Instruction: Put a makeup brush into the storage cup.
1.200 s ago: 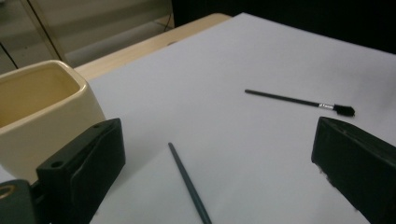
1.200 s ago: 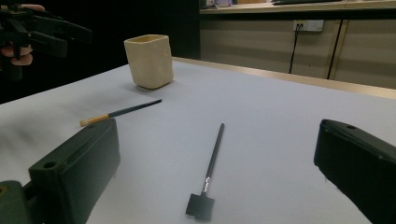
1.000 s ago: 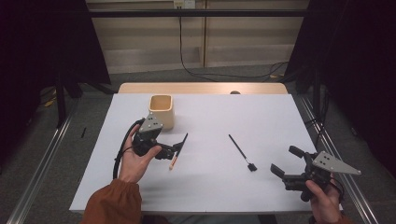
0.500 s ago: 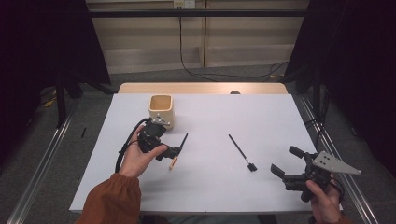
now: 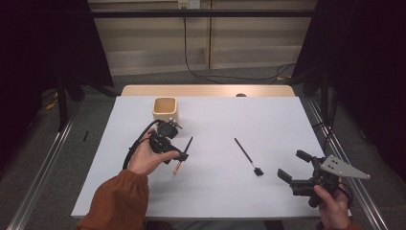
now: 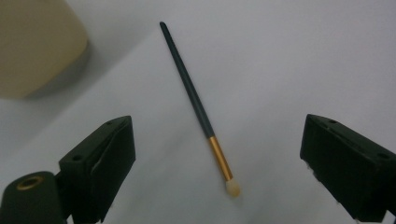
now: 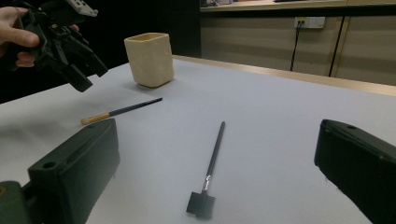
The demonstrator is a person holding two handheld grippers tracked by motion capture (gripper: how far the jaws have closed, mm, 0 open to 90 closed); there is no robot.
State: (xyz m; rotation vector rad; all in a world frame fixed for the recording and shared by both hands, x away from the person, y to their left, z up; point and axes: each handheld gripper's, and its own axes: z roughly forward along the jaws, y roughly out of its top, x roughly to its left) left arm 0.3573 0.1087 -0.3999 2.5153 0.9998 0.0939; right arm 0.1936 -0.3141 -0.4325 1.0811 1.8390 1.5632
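Note:
A slim dark brush with a gold ferrule and pale tip (image 5: 183, 153) (image 6: 196, 102) (image 7: 121, 111) lies on the white table, in front of a beige cup (image 5: 165, 110) (image 6: 37, 46) (image 7: 149, 58). My left gripper (image 5: 178, 152) (image 6: 217, 126) hovers just above this brush. Its jaws are wide open and have just been closing a little; the brush lies below the gap, untouched. A black brush with a flat head (image 5: 248, 155) (image 7: 212, 163) lies mid-table. My right gripper (image 5: 293, 165) (image 7: 219, 130) stands open near the front right, short of that brush.
The white table sheet (image 5: 268, 120) ends in a wooden strip (image 5: 206, 90) at the far side. Metal rails (image 5: 43, 167) run along the floor on both sides. The left gripper's cable (image 5: 134, 146) loops beside the hand.
The left hand has shifted right with its gripper, closer over the gold-ferruled brush, and its jaws stand slightly narrower. The right gripper and both brushes have not moved.

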